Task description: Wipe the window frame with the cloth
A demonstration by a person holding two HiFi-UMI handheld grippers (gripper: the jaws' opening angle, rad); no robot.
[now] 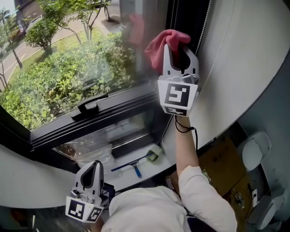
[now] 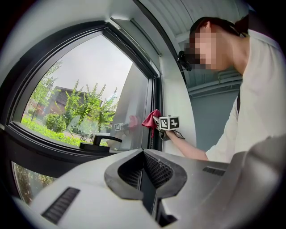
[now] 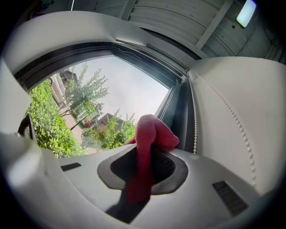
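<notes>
Right tongs (image 1: 180, 47), upper centre, clamp the red cloth (image 1: 156, 43) beside the window frame (image 1: 181, 13); left tongs (image 1: 94, 168), lower left, closed, empty. Best pressed flat, stroking along the frame.

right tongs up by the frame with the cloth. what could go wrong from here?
1. The bead cord hangs right beside the frame, so the cloth or the right tongs could snag it.
2. The cloth is bunched toward one side of the tips, so a bare tip might scrape the frame or the glass.
</notes>
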